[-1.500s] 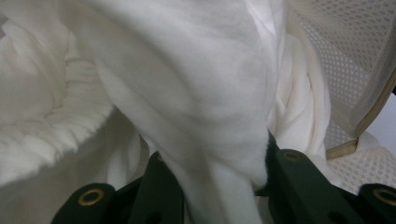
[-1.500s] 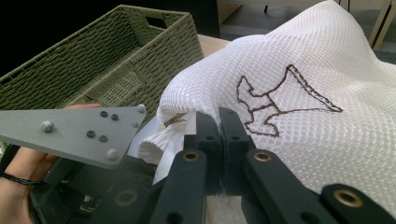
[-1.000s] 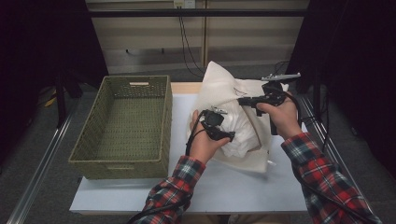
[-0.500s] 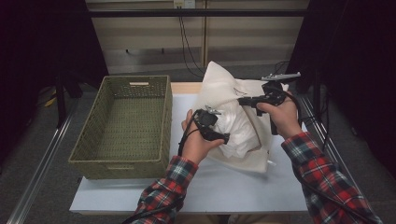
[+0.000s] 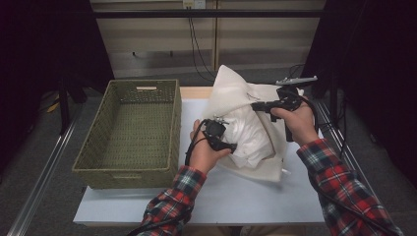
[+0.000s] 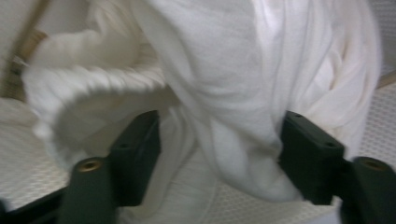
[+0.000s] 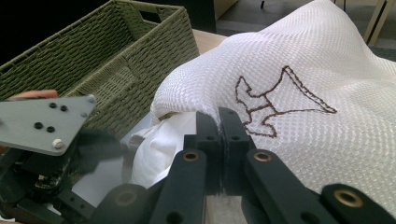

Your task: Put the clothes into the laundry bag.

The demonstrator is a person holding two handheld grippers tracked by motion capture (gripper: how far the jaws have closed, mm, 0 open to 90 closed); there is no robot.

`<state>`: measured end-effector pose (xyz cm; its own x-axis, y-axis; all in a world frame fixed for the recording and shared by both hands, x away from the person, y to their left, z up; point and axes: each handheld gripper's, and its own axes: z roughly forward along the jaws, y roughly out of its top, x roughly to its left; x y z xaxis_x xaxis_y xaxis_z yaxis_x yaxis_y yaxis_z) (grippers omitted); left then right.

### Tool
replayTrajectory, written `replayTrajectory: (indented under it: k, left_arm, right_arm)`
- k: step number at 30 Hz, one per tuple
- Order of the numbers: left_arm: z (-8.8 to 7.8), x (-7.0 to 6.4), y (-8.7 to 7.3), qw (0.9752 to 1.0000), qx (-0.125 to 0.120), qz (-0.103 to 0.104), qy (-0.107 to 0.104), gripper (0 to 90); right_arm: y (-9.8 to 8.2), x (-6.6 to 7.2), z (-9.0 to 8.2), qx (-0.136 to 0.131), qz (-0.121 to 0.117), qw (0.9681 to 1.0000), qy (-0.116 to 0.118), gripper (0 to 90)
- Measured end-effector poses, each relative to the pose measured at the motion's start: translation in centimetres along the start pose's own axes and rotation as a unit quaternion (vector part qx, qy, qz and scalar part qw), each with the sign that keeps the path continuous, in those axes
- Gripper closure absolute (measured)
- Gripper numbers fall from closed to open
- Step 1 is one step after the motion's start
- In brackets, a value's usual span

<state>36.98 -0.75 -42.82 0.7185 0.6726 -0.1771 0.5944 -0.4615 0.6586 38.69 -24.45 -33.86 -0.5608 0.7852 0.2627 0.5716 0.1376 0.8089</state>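
A: Where is the cloth (image 6: pixel 224 84)?

B: It bulges out of the bag's (image 7: pixel 327 70) mouth, on the table (image 5: pixel 196 196), beside the basket (image 5: pixel 133 128); your right gripper (image 7: pixel 219 122) is pinched tight on the bag's edge and lifts it; your left gripper (image 6: pixel 219 140) has just been closing, jaws apart, with a soft fold between them, not squeezed.

A: What could go wrong?

B: I think you might grab only a thin fold; then the cloth could slip out as you pull; or the bag's lip could slide from your right jaws and flop shut.

A: What do they feel like?

B: The cloth looks soft, white and floppy; the bag is bumpy mesh with a brown stitched shape; the basket is stiff green weave.
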Motion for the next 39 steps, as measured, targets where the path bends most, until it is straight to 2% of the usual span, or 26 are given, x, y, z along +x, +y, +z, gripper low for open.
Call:
replayTrajectory:
  k: [1, 2, 3, 4, 5, 7, 9, 13, 20, 25, 26, 29, 34, 39]
  left_arm:
    - [0.2, 0.0, -0.1, 1.0, 0.001, -0.001, -0.008, 43.1]
    - [0.3, 0.0, -0.2, 0.9998, -0.003, -0.011, -0.016, 48.9]
    - [0.5, 0.0, -0.3, 0.9997, -0.004, -0.007, -0.021, 55.1]
    - [0.6, -0.1, -0.3, 0.9993, -0.005, -0.015, -0.035, 64.4]
    - [0.7, -0.2, -0.3, 0.999, -0.011, -0.022, -0.038, 69.6]
    - [0.9, -0.3, -0.3, 0.9983, -0.016, -0.024, -0.05, 78.5]
    - [1.0, -0.3, -0.2, 0.9978, -0.02, -0.031, -0.055, 82.0]
    - [1.4, -0.2, 0.0, 0.9973, -0.032, -0.029, -0.059, 84.9]
    - [2.0, -0.5, 0.5, 0.9963, -0.05, -0.041, -0.055, 85.9]
    - [2.3, -0.6, 1.0, 0.9963, -0.062, -0.038, -0.046, 86.1]
    - [2.3, -0.6, 1.1, 0.9955, -0.07, -0.044, -0.047, 86.1]
    - [2.5, -0.8, 1.4, 0.9953, -0.077, -0.041, -0.043, 86.1]
    - [2.9, -1.1, 1.9, 0.9929, -0.106, -0.041, -0.036, 86.1]
    - [3.5, -1.0, 2.3, 0.9929, -0.108, -0.035, -0.035, 85.6]
  right_arm:
    - [0.0, 0.0, 0.0, 0.0, 0.0, 1.0, 0.0, 89.2]
    - [0.0, 0.0, -0.1, 0.0, 0.0, 1.0, 0.0, 89.2]
    - [0.0, -0.1, -0.1, 0.0, 0.0, 1.0, -0.001, 89.1]
    - [0.0, -0.1, -0.1, -0.001, 0.001, 1.0, 0.0, 89.1]
    - [0.0, 0.0, -0.1, -0.001, 0.0, 1.0, 0.0, 89.1]
    - [0.0, 0.0, 0.0, 0.0, 0.001, 1.0, -0.001, 89.2]
    - [0.0, 0.0, 0.0, 0.0, 0.0, 1.0, 0.001, 89.1]
    - [0.0, 0.1, 0.1, -0.001, 0.001, 1.0, 0.003, 89.2]
    - [0.0, 0.4, 0.3, 0.0, -0.002, 1.0, 0.007, 89.2]
    - [0.0, 0.5, 0.4, 0.002, -0.002, 1.0, 0.008, 89.2]
    - [0.0, 0.4, 0.4, 0.002, -0.002, 0.9999, 0.01, 89.2]
    - [0.0, 0.5, 0.4, 0.001, 0.0, 0.9999, 0.013, 89.1]
    - [-0.1, 0.5, 0.4, 0.0, 0.0, 0.9999, 0.014, 89.2]
    - [-0.1, 0.4, 0.3, 0.0, 0.003, 0.9999, 0.013, 89.2]
